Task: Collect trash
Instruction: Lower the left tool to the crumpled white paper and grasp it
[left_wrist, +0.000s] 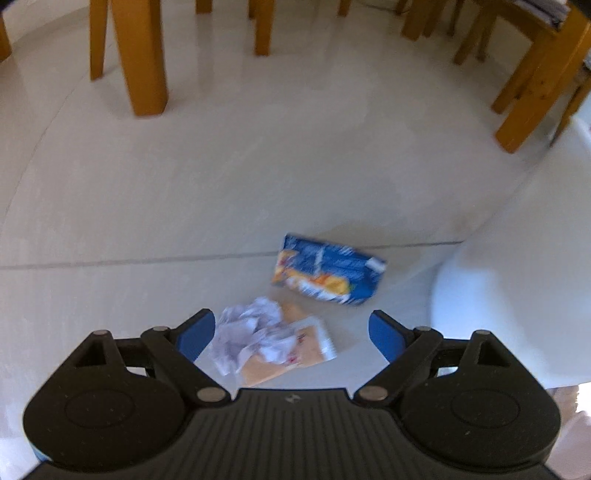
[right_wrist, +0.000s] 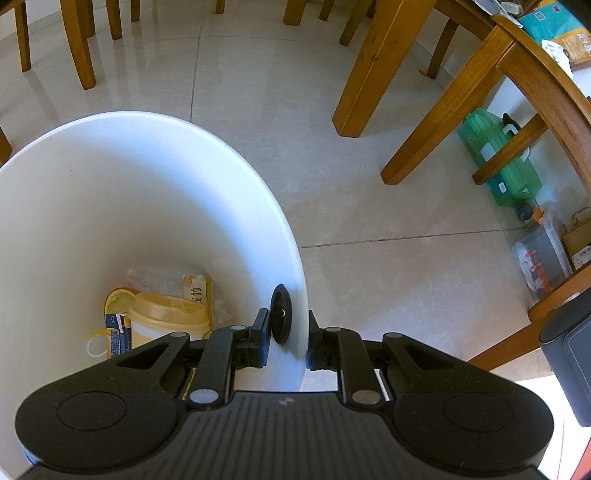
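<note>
Three scraps risk scattering: the spread-open left gripper (left_wrist: 291, 332) could snag only the crumpled white paper (left_wrist: 251, 332), leaving the orange wrapper (left_wrist: 284, 363) and blue snack packet (left_wrist: 328, 271), while the right gripper (right_wrist: 288, 341), clenched on the white plastic bin's rim (right_wrist: 295, 258), tips it.

You're in home dining area. Pale glossy floor tiles (right_wrist: 369, 206) with thin grout lines underfoot. Honey-coloured wooden chair and table legs (right_wrist: 364, 70) crowd far side; more wooden legs (left_wrist: 146, 59) far left in left wrist view. Household clutter stowed under furniture at your right: green plastic case (right_wrist: 502, 162), clear storage box (right_wrist: 541, 262). White plastic bin (right_wrist: 155, 177) near left holds domestic rubbish: yellow-lidded cup (right_wrist: 168, 319), food wrappers. Snack packet (left_wrist: 327, 275) and crumpled paper (left_wrist: 251, 332) lie on tiles.
</note>
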